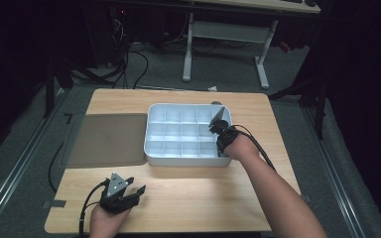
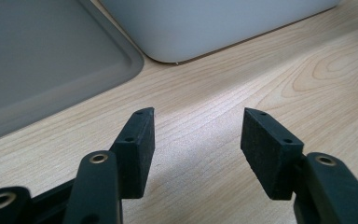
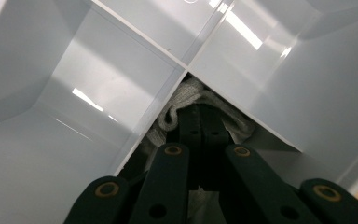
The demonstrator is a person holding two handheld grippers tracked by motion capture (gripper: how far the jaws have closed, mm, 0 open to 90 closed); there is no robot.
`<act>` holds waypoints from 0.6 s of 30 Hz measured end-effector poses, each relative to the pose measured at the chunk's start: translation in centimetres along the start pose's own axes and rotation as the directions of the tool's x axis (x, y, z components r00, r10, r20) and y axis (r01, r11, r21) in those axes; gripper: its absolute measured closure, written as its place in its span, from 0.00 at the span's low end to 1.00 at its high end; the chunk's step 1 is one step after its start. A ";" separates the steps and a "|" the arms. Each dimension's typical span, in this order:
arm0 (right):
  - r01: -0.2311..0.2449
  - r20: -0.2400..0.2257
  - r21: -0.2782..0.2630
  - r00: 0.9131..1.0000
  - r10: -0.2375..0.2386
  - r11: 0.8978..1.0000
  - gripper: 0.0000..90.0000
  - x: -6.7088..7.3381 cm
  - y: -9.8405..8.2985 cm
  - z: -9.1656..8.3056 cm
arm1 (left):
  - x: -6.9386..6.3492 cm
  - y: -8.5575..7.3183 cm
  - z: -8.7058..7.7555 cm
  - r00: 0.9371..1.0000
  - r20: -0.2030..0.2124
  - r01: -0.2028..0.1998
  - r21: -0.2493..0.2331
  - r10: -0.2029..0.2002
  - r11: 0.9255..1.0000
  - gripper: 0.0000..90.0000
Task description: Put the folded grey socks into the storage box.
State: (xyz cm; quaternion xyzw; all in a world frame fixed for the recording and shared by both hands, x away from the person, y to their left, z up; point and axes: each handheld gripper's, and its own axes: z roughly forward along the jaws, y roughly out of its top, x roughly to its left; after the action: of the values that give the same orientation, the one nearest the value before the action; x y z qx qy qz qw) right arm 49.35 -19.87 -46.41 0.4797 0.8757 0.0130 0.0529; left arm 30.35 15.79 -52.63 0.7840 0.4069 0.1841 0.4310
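- Grey knitted cloth, ribbed and bunched, sits in one compartment of the white divided tray, pressed against the dividers.
- Right tool reaches down into that compartment, jaws drawn together, pinching the cloth between its pads; in the high view it is over the tray's right side.
- Left tool rests low over the wooden table, jaws wide apart with nothing between them.
- Flat grey lid lies just beside the tray.
- No readable writing or labels.
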 end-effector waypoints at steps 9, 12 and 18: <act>-0.027 -0.017 -0.010 1.000 0.026 1.000 1.00 -0.2 -0.2 0.0 | 0.0 0.0 0.0 1.000 0.002 0.004 0.001 -0.004 1.000 0.50; -0.023 -0.026 -0.019 0.999 0.022 1.000 0.98 -0.5 -0.4 -0.7 | -0.1 0.0 0.0 1.000 0.006 0.001 0.006 -0.001 1.000 0.50; -0.043 -0.040 -0.056 0.998 0.041 0.997 0.96 -0.9 -0.9 -2.4 | -0.1 0.0 0.1 1.000 0.008 0.002 0.006 -0.002 1.000 0.50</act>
State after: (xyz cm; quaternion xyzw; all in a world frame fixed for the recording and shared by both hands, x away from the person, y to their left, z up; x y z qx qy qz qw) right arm 48.84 -21.09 -44.03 0.4961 0.8655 0.0484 0.0490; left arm 30.34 15.62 -52.67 0.7856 0.4065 0.1795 0.4304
